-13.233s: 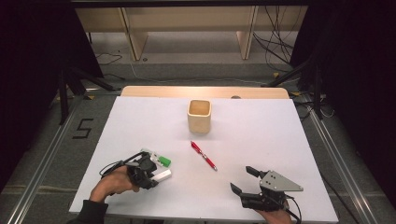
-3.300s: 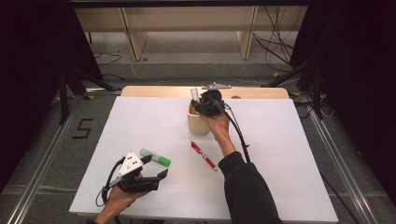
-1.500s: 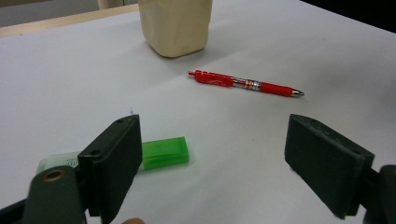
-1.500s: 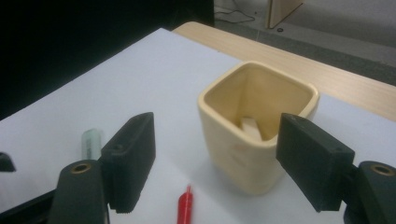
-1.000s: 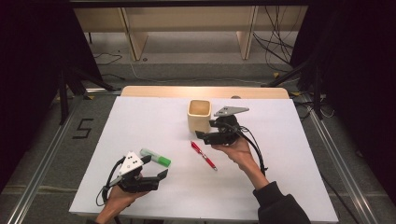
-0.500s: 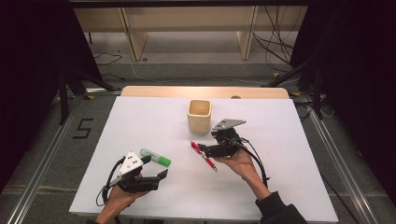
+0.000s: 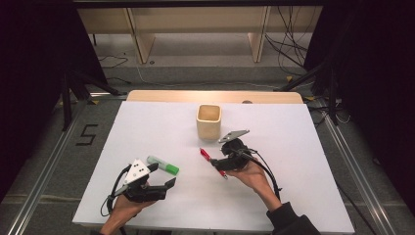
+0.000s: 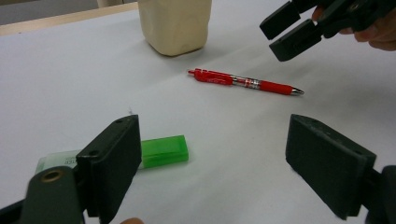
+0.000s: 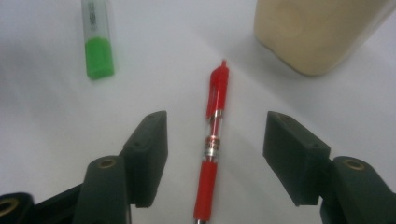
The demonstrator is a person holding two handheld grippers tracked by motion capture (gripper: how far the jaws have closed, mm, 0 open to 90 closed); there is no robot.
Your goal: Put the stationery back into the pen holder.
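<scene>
My left claw (image 7: 164, 187) open, idle near left, beside the green marker (image 7: 163, 165) | red pen (image 9: 213, 145) flat mid-table, near side of the cup (image 7: 209, 121) | my right claw (image 9: 214, 156) straddles the pen, jaws just closing, pads not yet touching it.

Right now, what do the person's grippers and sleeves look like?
Both grippers are black with two blocky, flat-faced jaws and trailing black cables. The left gripper carries a pale three-cornered plate with dark dots; the right gripper has a grey one. A dark sleeve covers the right forearm.
</scene>
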